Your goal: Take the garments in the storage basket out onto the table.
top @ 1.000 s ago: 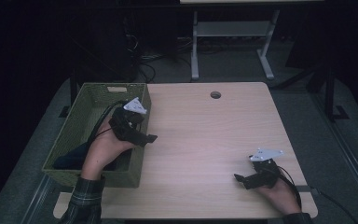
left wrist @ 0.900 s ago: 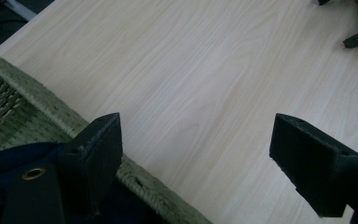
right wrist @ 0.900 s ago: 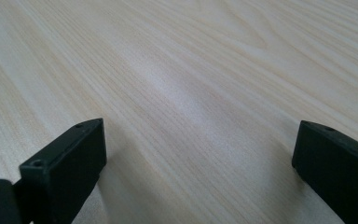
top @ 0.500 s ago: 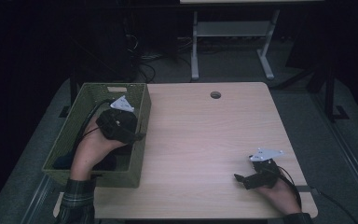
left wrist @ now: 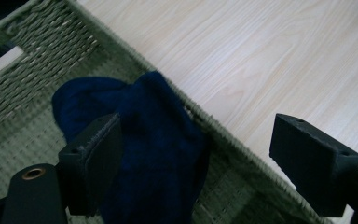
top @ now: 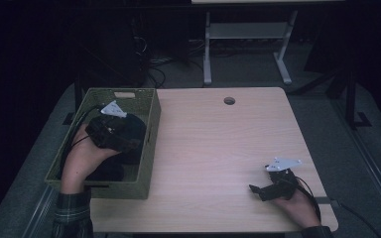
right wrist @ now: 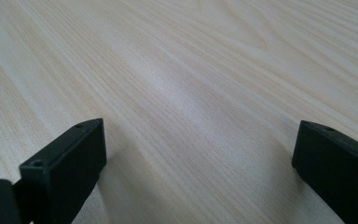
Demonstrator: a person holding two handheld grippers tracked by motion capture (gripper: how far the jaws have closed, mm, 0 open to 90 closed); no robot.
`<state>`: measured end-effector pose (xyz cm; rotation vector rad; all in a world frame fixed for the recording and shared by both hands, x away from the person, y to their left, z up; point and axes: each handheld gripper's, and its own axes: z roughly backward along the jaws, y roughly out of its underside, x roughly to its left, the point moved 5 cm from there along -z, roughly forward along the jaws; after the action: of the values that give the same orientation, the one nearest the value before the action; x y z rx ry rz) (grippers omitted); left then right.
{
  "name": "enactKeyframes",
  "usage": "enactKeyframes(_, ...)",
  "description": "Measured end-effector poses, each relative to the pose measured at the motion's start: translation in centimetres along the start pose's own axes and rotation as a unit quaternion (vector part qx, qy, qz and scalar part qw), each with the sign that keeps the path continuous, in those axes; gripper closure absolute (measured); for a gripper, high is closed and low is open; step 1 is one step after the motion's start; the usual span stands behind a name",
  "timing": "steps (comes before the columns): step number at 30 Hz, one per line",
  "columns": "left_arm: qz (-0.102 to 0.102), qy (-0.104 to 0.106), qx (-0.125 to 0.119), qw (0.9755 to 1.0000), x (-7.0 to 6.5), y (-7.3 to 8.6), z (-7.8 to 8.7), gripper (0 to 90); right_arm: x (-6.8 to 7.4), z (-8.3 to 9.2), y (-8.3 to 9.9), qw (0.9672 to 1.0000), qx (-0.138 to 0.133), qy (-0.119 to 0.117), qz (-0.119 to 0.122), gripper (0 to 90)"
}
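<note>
While our left gripper [left wrist: 196,172] hangs agape over the sock [left wrist: 154,154] in the basket [left wrist: 42,60], our right gripper [right wrist: 198,172] rests agape on the table [right wrist: 191,70].

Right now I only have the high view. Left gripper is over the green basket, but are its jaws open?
Observer: Yes. In the left gripper view the left gripper has its jaws wide apart, nothing clamped.
Operator: What's the dark lump under it?
Observer: A dark blue cloth, bunched against the basket wall on the table side; one jaw sits in front of it.
Operator: Right side?
Observer: The right gripper is open too, with bare light wood of the table between its jaws.
</note>
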<state>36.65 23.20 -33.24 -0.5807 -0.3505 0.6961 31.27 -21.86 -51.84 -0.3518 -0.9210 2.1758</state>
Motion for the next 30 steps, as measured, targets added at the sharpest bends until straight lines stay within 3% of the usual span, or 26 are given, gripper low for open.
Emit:
enactKeyframes(20,0.020,-0.033,0.050,0.9980,1.6,2.3,0.1,17.0,0.0,0.0,0.0,1.0000,0.000,0.000,-0.001,2.4)
enactKeyframes(30,0.025,-0.019,0.091,0.9954,1.7,3.4,-0.6,19.5,0.0,0.0,0.0,1.0000,0.001,0.001,-0.001,2.4)
